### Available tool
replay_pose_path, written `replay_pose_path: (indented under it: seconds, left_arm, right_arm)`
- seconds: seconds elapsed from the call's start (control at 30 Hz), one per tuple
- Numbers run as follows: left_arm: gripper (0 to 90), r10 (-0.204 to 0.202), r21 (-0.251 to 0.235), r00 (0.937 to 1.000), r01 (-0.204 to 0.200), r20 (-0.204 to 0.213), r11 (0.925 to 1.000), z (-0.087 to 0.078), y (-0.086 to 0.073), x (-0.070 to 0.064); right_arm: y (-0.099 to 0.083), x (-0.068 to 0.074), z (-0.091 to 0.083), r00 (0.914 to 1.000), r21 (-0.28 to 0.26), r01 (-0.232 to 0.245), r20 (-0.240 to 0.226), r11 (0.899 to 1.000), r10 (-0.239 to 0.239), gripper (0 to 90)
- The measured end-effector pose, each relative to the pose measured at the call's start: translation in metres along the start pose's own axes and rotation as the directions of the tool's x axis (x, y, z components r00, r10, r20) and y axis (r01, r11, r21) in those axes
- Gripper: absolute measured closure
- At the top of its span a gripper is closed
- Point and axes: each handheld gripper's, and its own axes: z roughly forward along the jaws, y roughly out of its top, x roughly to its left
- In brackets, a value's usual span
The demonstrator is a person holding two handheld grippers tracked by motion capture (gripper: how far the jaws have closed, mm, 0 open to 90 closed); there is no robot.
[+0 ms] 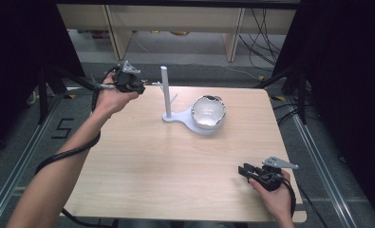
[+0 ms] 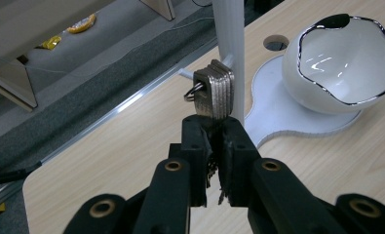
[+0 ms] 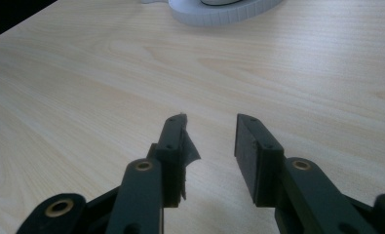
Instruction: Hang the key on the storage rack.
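Observation:
A small silver padlock [image 2: 213, 90] sits upright between the jaws of my left gripper [image 2: 214, 129], which is shut on its lower part; its shackle loop points left. It hangs just in front of the white post [image 2: 229, 44] of a stand whose flat base [image 2: 278, 105] lies on the table. A white bowl [image 2: 346, 63] with a dark wavy rim rests on that base. In the high view my left gripper [image 1: 136, 85] is at the table's far left, beside the post [image 1: 165, 90]. My right gripper [image 1: 244, 170] rests open near the front right; its jaws [image 3: 210, 122] hold nothing.
The wooden table [image 1: 175, 161] ends close behind the stand, with a round cable hole [image 2: 276, 45] near the bowl [image 1: 208, 111]. Small pegs stick out of the post. Dark frames and cables flank the table; shelving stands on the floor beyond it.

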Motion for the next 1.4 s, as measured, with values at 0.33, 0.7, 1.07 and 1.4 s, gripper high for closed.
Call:
replay_pose_path:
  seconds: [0.33,0.7,1.07,1.4]
  left_arm:
    - [81.7,0.012,-0.003,0.9999,-0.012,-0.004,0.9999,0.016,0.01,-0.008]
    - [81.7,0.017,0.003,0.9998,-0.017,-0.007,0.9999,0.022,0.01,-0.009]
    - [81.7,0.021,0.014,0.9998,-0.021,-0.007,0.9997,0.025,0.012,-0.009]
    - [81.7,0.018,0.021,0.9998,-0.018,-0.01,0.9996,0.027,0.007,-0.01]
  right_arm:
    - [0.0,-0.001,-0.002,0.9994,-0.01,-0.019,-0.029,1.0,0.019,64.9]
    - [0.001,-0.003,-0.001,0.9993,-0.016,0.016,-0.033,1.0,-0.016,64.9]
    - [0.001,-0.003,-0.001,0.9992,-0.011,0.014,-0.037,1.0,-0.014,65.0]
    - [0.001,-0.004,0.0,0.9996,-0.015,0.018,-0.023,1.0,-0.019,65.0]
